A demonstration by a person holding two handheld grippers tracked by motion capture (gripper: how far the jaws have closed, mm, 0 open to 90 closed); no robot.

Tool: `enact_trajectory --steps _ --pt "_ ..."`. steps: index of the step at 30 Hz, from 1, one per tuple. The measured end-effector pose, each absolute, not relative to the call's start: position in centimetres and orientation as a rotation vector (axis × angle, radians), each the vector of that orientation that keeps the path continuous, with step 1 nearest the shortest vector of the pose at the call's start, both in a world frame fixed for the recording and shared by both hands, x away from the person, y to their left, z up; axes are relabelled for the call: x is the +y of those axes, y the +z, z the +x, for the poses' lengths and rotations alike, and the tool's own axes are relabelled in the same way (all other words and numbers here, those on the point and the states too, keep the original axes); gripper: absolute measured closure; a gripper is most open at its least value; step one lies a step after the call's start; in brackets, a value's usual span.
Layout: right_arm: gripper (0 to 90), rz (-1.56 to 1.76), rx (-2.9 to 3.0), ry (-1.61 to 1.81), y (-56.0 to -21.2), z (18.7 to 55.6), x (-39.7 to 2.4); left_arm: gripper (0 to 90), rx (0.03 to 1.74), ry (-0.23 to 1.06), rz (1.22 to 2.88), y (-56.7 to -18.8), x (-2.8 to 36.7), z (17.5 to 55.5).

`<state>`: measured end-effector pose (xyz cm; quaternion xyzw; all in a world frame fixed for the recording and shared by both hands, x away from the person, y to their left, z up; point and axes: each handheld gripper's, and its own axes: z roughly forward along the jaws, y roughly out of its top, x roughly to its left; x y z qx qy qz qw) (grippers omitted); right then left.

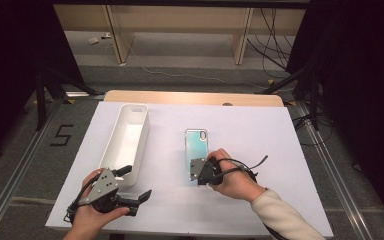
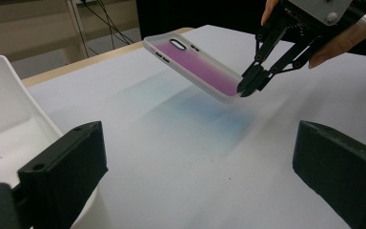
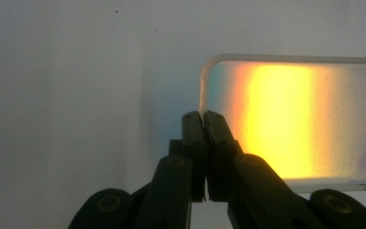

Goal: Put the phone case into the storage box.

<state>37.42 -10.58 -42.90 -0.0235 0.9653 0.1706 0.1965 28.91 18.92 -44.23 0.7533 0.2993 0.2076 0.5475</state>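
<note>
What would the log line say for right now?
right gripper: shut on phone case edge, case lifted off table | left gripper: open, holding nothing | white bin: beside left gripper

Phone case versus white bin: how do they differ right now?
The phone case is flat, thin and iridescent; the white bin is deep, plain white and far larger. The case hangs tilted above the table, pinched at one end by the right tool; the bin rests on the table, ungripped, beside the open left tool. Both have rounded corners.

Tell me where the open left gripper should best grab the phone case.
Probably the free camera-hole end of the phone case, across its thin rim, coming from the tray side. The right gripper already pinches the opposite end, holding the case tilted above the table. The left gripper is open.
</note>
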Motion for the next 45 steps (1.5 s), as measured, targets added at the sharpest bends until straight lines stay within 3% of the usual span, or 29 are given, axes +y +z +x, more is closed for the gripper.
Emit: enact_trajectory --steps 25,36,45 --pt "89.2 -0.079 2.679 0.489 -42.5 35.7 -11.0 4.3 0.72 0.49 1.778 -44.2 18.6 29.1" --pt "89.2 -0.192 2.633 0.503 -42.3 35.2 -10.8 11.3 0.785 0.472 1.762 -42.7 17.0 29.6" --pt "89.2 -0.164 2.617 0.548 -42.0 34.4 -10.7 15.0 0.792 0.466 1.766 -41.1 15.0 32.1"
